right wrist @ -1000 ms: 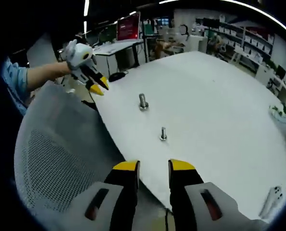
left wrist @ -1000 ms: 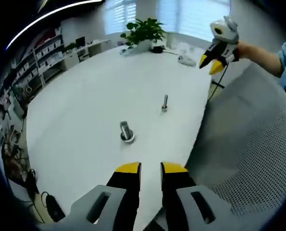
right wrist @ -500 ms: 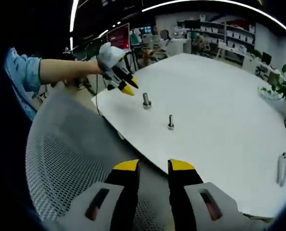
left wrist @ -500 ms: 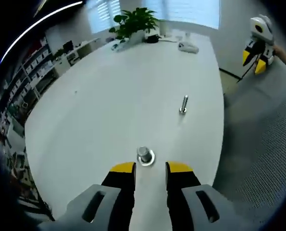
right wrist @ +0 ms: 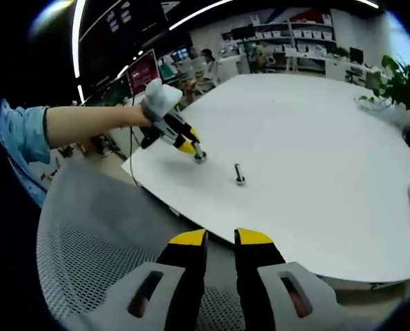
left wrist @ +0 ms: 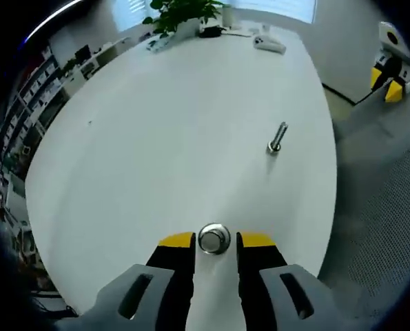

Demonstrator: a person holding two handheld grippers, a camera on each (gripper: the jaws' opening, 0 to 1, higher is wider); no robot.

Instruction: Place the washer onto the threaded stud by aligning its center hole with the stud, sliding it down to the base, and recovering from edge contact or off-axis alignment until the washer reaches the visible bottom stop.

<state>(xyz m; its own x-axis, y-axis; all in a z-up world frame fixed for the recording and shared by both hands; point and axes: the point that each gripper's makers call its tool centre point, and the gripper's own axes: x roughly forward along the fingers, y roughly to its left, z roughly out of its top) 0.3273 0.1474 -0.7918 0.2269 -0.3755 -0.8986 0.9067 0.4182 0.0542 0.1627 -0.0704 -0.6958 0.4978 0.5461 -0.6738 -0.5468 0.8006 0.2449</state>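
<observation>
Grippers: I count two, left gripper [left wrist: 214, 241] and right gripper [right wrist: 220, 239].
Studs on table [left wrist: 156, 138]: I count two, stud [left wrist: 276, 139] and washer-bearing piece [left wrist: 213, 238].
Plants: I count one, plant [left wrist: 180, 10].

A white table [left wrist: 156, 124] carries a washer [left wrist: 213, 238], a threaded stud [left wrist: 276, 138] and a potted plant [left wrist: 180, 12].

We can read no text, label, brand, number or sign in either view. The red screen [right wrist: 142, 71] beyond the far edge of the bench [right wrist: 315, 158] in the right gripper view carries marks too small and blurred for us to make out, and the shelves [left wrist: 36, 89] past the bench's left edge in the left gripper view hold boxes whose faces we cannot read.
</observation>
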